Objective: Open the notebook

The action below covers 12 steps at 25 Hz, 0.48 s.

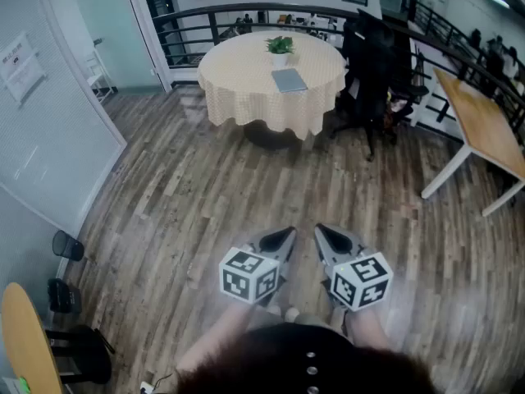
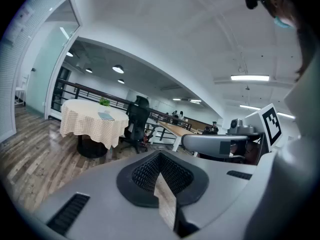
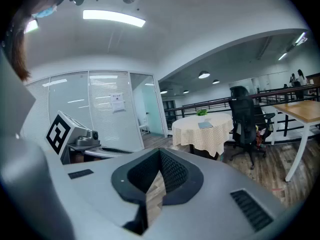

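Note:
A grey closed notebook (image 1: 289,80) lies flat on a round table with a cream checked cloth (image 1: 238,80), far across the wooden floor. It is also small in the left gripper view (image 2: 105,116) and in the right gripper view (image 3: 205,125). My left gripper (image 1: 287,235) and right gripper (image 1: 322,231) are held side by side close to my body, pointing towards the table. Both are shut with nothing between their jaws, as the left gripper's (image 2: 160,156) and the right gripper's (image 3: 161,154) own views show. Neither is near the notebook.
A small potted plant (image 1: 280,46) stands behind the notebook. A black office chair (image 1: 373,64) is right of the table and a wooden desk (image 1: 484,121) further right. A glass partition (image 1: 49,113) runs along the left, a black railing (image 1: 271,11) behind.

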Tool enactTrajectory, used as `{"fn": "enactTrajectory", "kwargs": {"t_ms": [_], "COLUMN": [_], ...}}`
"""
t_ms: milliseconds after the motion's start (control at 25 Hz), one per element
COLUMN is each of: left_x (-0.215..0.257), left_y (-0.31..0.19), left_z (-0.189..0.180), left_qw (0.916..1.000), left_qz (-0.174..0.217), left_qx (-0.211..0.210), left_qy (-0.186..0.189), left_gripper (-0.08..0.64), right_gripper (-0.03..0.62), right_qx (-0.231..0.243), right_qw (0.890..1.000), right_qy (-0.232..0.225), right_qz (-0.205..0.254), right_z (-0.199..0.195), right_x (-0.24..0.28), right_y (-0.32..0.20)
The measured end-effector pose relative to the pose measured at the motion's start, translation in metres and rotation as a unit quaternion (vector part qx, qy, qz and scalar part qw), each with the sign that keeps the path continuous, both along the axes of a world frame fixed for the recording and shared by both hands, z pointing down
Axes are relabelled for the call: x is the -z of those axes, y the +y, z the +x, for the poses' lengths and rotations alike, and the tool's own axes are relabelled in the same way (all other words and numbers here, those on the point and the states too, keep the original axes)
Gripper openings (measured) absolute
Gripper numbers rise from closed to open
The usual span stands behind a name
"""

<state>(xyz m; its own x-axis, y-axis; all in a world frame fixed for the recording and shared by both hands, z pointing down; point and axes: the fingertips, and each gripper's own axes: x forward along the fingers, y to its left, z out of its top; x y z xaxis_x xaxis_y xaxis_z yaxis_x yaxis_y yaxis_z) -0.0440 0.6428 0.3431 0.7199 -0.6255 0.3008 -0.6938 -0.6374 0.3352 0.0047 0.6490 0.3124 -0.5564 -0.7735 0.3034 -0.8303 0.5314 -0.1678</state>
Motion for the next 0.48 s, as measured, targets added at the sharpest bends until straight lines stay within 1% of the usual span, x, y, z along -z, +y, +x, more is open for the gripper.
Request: {"fn": "enactTrajectory", "kwargs": {"t_ms": [120,320,480], "left_x": [-0.0015,-0.0008,0.0], "left_y": [-0.0011,-0.004,-0.0085], "left_z": [0.0045,0.0072,0.0064], "left_qw": [1.0,0.9999,0.9997], "left_qz": [-0.003,0.0,-0.006], "left_qx": [0.0,0.004,0.01], "left_qy": [0.007,0.012,0.019], "left_gripper": [0.011,0.011,0.011], "right_gripper": [0.011,0.011,0.011], "right_qx": [0.001,0.013,0.017], "right_qw": [1.0,1.0,1.0], "right_qy": [0.002,0.011,0.018], "right_qz": [-0.003,0.006,-0.001], "right_z": [0.0021,-0.0019,-0.0004], "right_x": [-0.0021,0.0003,-0.0016], "right_y": [-0.0018,-0.0065,-0.0081]}}
